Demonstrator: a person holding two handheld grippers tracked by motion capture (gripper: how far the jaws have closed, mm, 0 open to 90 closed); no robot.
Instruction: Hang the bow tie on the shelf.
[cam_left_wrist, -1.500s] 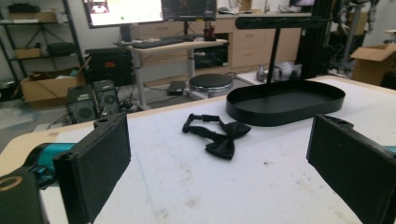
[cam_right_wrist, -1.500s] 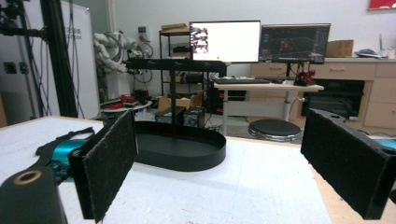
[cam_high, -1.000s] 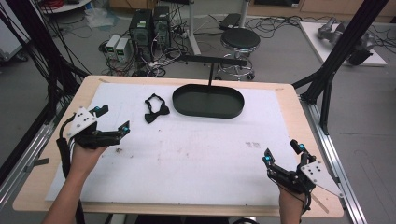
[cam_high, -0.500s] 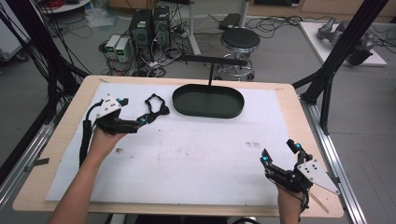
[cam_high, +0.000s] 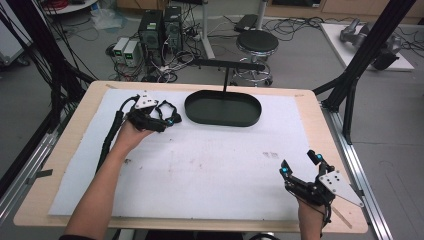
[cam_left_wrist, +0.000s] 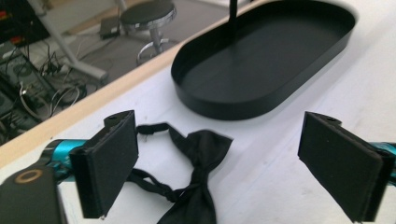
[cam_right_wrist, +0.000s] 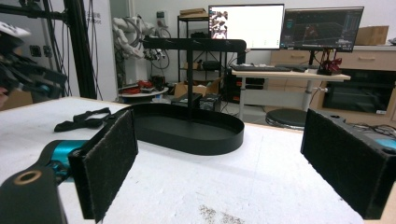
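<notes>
A black bow tie (cam_left_wrist: 196, 175) lay flat on the white table cover (cam_high: 210, 165), just beside the left end of a black oval tray (cam_high: 223, 108) and clear of its rim. The left gripper (cam_high: 162, 120) hung directly over it, jaws spread wide though just drawn in a little, with nothing pressed between the pads (cam_left_wrist: 109, 168). In the left gripper view the knot and one wing of the tie sat in the gap, nearer the left-hand pad than the right, while the thin neck strap (cam_left_wrist: 152, 128) looped off behind that pad toward the table's far edge. The tie's long axis ran roughly from the bottom of that view up toward the tray, along the line of the jaws and not across it, so by this reading a closing pinch would catch the narrow waist of the bow from its two sides. The tray, with an upright post (cam_high: 225, 82) rising from it to a crossbar, stood just beyond the tie. The right gripper (cam_high: 300, 167) rested at the near right of the table, well apart from tie and tray, its jaws likewise spread and empty. The left hand was plainly the nearer for the pickup.
</notes>
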